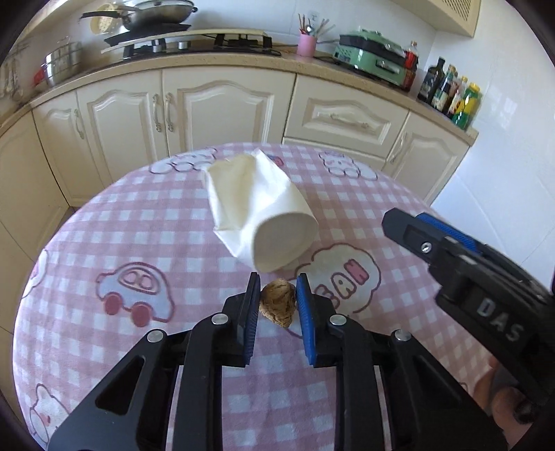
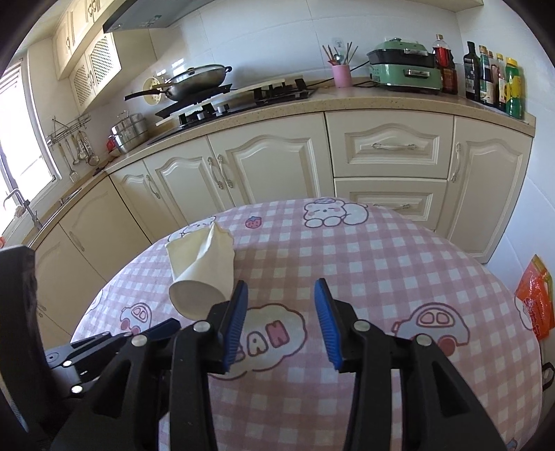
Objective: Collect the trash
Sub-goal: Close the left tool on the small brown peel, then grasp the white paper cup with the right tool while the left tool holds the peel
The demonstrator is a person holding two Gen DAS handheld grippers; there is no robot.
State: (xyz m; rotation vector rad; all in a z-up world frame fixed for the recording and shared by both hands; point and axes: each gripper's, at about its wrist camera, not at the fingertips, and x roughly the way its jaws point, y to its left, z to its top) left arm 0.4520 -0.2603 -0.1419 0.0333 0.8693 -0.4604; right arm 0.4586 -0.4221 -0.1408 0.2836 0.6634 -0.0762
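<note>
A white paper bag (image 1: pixel 256 208) lies on its side on the pink checked tablecloth (image 1: pixel 104 225), its open mouth towards me. My left gripper (image 1: pixel 277 295) is shut on a brown walnut shell (image 1: pixel 277 302), just in front of the bag's mouth. My right gripper (image 2: pixel 281 298) is open and empty above the cloth, to the right of the bag (image 2: pixel 201 267). The right gripper also shows at the right in the left wrist view (image 1: pixel 458 263). The left gripper shows at the lower left in the right wrist view (image 2: pixel 104 347).
Cream kitchen cabinets (image 1: pixel 208 104) stand behind the table, with a stove and pan (image 1: pixel 156 17), a pink utensil cup (image 1: pixel 307 45), a green cooker (image 1: pixel 374 55) and bottles (image 1: pixel 451 93) on the counter. An orange bag (image 2: pixel 534 298) lies past the table's right edge.
</note>
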